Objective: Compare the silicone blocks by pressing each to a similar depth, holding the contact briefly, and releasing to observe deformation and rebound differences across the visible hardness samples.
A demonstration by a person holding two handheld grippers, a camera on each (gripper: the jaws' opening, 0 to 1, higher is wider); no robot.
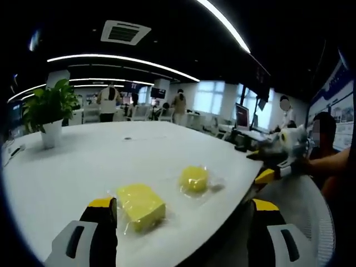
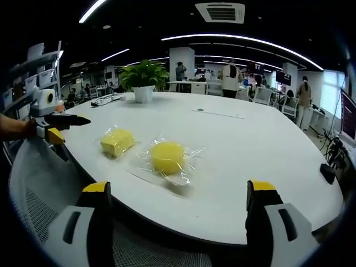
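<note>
Office tabletop point(image 2: 250, 144) carries two bagged yellow silicone blocks — square block point(image 1: 141, 207) just ahead of your left gripper point(image 1: 181, 236), round block point(image 2: 167, 157) nearer your right gripper point(image 2: 181, 222). Both grippers gape wide, holding nothing.

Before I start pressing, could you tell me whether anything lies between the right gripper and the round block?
Nothing visible does. The right gripper is open, facing the round block across bare table. The block sits inside a clear wrapper, so the jaws would meet plastic first. The square block lies off to one side.
</note>
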